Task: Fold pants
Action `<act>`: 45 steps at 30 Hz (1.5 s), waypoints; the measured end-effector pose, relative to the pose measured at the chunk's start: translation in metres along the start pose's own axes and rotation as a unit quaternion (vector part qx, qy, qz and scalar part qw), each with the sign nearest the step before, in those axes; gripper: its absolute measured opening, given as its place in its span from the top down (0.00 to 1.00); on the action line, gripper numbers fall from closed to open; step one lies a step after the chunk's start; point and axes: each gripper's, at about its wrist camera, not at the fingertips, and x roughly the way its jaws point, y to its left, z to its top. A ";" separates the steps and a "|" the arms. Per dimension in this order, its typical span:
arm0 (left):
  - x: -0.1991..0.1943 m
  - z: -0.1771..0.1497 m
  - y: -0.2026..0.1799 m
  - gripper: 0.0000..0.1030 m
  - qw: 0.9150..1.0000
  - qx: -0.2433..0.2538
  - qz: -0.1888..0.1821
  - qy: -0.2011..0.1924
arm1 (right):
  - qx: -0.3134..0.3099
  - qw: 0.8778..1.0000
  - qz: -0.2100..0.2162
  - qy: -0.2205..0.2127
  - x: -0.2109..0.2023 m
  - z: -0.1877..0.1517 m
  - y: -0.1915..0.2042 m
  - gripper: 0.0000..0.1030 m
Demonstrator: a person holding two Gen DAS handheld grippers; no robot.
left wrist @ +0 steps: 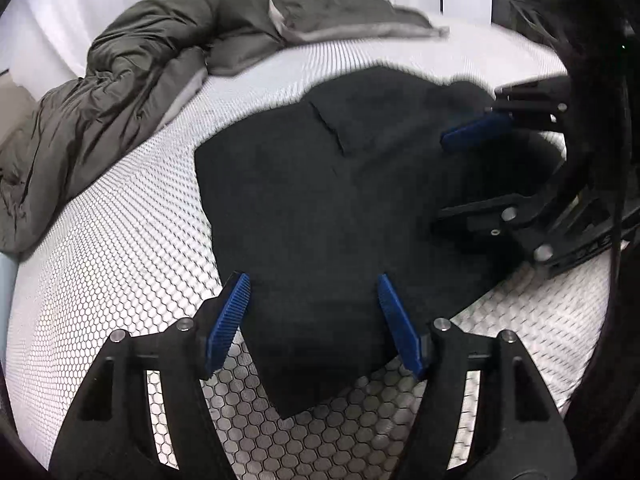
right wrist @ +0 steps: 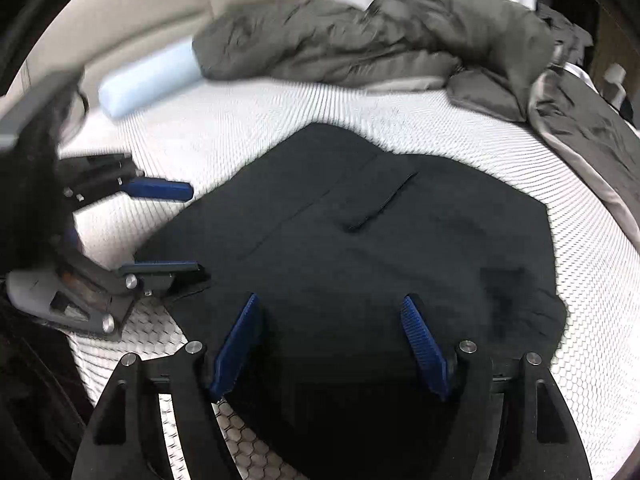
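While both grippers hang over the bed, each one has its blue fingers spread wide with nothing between them. The left gripper (left wrist: pixel 314 322) is over a near corner of the pants (left wrist: pixel 344 208), which pokes toward the near edge of the bed (left wrist: pixel 120 240). The right gripper (right wrist: pixel 332 342) is above the near edge of the same dark cloth. The pants lie flat in a thick bundle in the middle of the bed, with a pocket slit showing on top. Beyond them, a gray blanket (right wrist: pixel 380 40) is heaped along the far edge, and a pale blue roll (right wrist: pixel 148 78) lies by the far corner. I think the folding is partly done. Next, each gripper likely needs to go down, pinch an edge, and lift it over.
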 end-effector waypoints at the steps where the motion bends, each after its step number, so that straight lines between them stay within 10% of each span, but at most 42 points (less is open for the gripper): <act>1: 0.004 -0.002 0.000 0.34 1.000 0.002 0.001 0.007 | -0.007 1.000 -0.012 0.015 0.007 -0.003 0.001 0.28; 9: -0.012 -0.003 -0.005 0.24 0.999 0.005 0.049 -0.004 | 0.000 1.000 -0.008 -0.027 -0.060 -0.065 -0.056 0.26; 15: -0.036 0.037 -0.043 0.21 0.994 -0.040 -0.040 -0.094 | 0.179 0.981 0.027 -0.064 -0.080 -0.088 -0.126 0.25; 19: -0.008 0.078 -0.093 0.21 0.990 -0.022 -0.095 -0.101 | 0.214 0.974 0.050 -0.059 -0.065 -0.069 -0.137 0.45; 26: 0.036 0.084 -0.160 0.21 0.996 0.039 -0.071 -0.037 | 0.244 0.966 0.054 -0.060 -0.040 -0.045 -0.148 0.63; 33: 0.040 0.075 -0.160 0.20 0.995 0.051 -0.079 -0.019 | 0.236 0.968 0.049 -0.074 -0.041 -0.036 -0.149 0.70; 37: 0.037 0.062 -0.169 0.11 0.993 0.089 -0.082 -0.014 | 0.208 0.977 -0.006 -0.039 -0.034 -0.038 -0.139 0.54; 45: 0.004 0.056 -0.124 0.11 0.990 0.037 -0.124 -0.057 | 0.229 0.964 0.106 -0.083 -0.091 -0.080 -0.126 0.60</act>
